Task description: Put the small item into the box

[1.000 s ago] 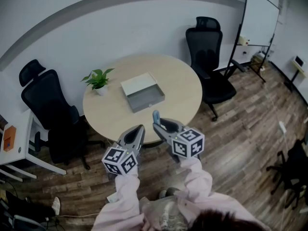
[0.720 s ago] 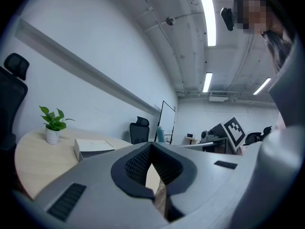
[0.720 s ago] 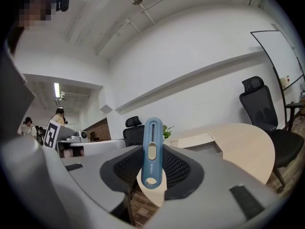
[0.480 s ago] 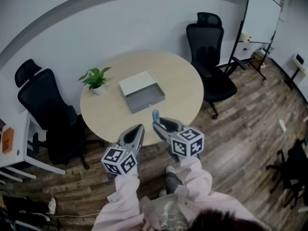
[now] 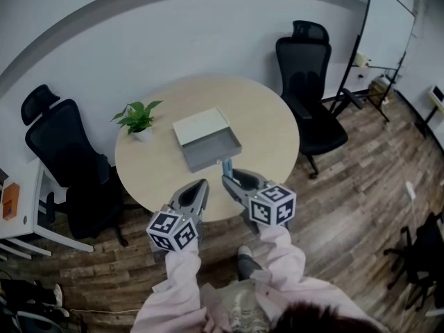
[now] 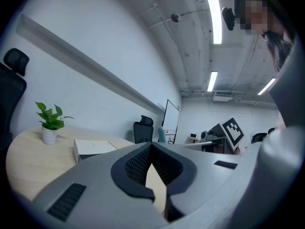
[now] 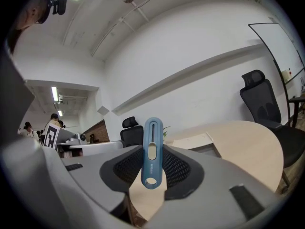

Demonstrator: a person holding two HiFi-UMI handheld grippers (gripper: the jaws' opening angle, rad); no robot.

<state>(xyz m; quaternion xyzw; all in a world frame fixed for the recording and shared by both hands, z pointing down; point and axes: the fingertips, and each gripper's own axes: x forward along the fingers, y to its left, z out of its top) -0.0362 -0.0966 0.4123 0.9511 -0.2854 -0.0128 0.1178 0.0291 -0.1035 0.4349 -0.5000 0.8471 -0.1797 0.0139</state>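
- The right hand-held gripper point(image 7: 153, 152) is clamped on a small blue item point(image 7: 152, 130), which stands upright.
- The left hand-held gripper point(image 6: 151, 149) is closed and empty.
- The open box point(image 5: 211, 150) lies on the table point(image 5: 267, 116), near the item.

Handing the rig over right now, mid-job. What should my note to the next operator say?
Left hand-held gripper: shut, empty, at the table's near edge.
Right hand-held gripper: shut on the small blue tool, which stands upright between the pads.
Box: open, looks empty, on the table just beyond both grippers.
Done: tool is in the grip.
Left: bring it over the box and release it inside.
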